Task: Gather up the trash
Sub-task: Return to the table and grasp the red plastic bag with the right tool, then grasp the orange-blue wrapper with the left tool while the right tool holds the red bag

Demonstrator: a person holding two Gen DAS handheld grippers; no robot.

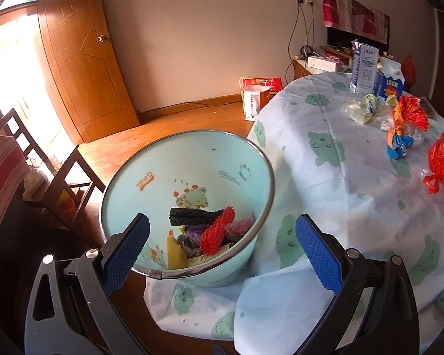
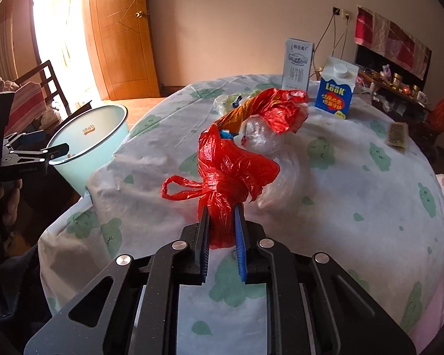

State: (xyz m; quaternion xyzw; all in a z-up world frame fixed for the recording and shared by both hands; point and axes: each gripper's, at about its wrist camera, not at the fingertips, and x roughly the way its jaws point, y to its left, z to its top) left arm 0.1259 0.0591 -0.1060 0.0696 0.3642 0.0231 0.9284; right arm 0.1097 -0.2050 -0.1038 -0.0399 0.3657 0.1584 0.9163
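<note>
My right gripper (image 2: pixel 222 210) is shut on the knotted end of a crumpled red plastic bag (image 2: pixel 231 165) lying on the clothed round table (image 2: pixel 355 195). Behind the bag lie a clear plastic bag (image 2: pixel 263 139) and a red-and-orange wrapper (image 2: pixel 278 109). My left gripper (image 1: pixel 222 220) is open and holds nothing, hovering over the light-blue bin (image 1: pixel 189 177) beside the table's left edge. Red and black foam netting and other scraps lie in the bin. The red bag (image 1: pixel 441 165) shows at the right edge of the left wrist view.
Two milk cartons (image 2: pixel 297 62) (image 2: pixel 336 88) stand at the table's far side, with a small packet (image 2: pixel 396 134) to the right. A wooden chair (image 1: pixel 44 159) stands left of the bin. A paper bag (image 1: pixel 254 97) sits on the floor by the wall.
</note>
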